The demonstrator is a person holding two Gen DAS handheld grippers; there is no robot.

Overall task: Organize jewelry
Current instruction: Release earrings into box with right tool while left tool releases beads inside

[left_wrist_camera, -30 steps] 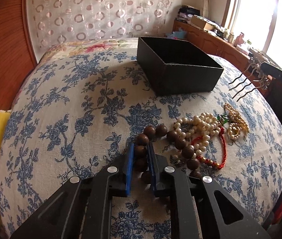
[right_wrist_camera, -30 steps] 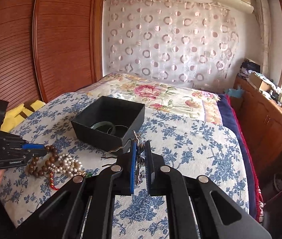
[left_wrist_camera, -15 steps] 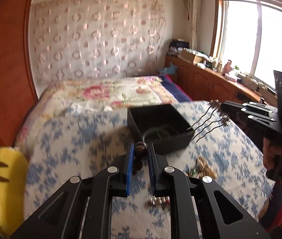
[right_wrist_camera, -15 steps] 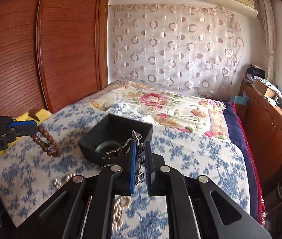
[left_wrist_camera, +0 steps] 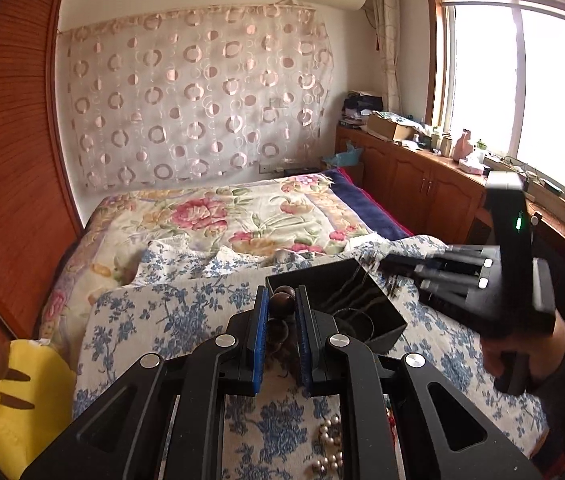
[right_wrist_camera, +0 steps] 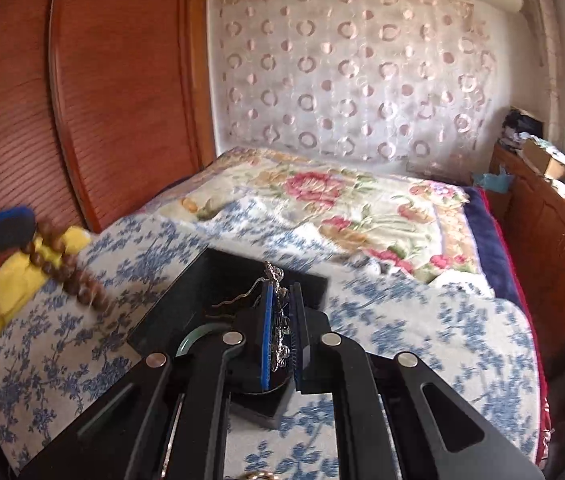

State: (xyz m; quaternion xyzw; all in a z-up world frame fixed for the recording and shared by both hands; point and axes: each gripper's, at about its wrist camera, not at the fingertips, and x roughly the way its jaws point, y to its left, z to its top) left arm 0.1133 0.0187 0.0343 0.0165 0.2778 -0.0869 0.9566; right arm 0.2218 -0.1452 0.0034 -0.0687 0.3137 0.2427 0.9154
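Note:
My left gripper (left_wrist_camera: 281,295) is shut on a brown wooden bead bracelet (left_wrist_camera: 282,305) and holds it in the air, left of the black box (left_wrist_camera: 386,322). In the right wrist view the bracelet (right_wrist_camera: 64,264) hangs from the left gripper (right_wrist_camera: 6,228) at the far left. My right gripper (right_wrist_camera: 282,290) is shut on a silver hair comb (right_wrist_camera: 276,276) and holds it over the black box (right_wrist_camera: 162,316), its prongs pointing into it. A green bangle (right_wrist_camera: 190,340) lies in the box. The right gripper (left_wrist_camera: 434,270) also shows in the left wrist view.
Pearl beads (left_wrist_camera: 330,444) lie on the blue-flowered cloth (left_wrist_camera: 170,316) below the left gripper. A yellow plush toy (left_wrist_camera: 14,400) sits at the bed's left edge. A wooden headboard (right_wrist_camera: 114,100) stands at left, wooden cabinets (left_wrist_camera: 422,188) under the window at right.
My left gripper has lifted the wooden bracelet off the bed and raised it toward the box. My right gripper has carried the comb forward and down over the box.

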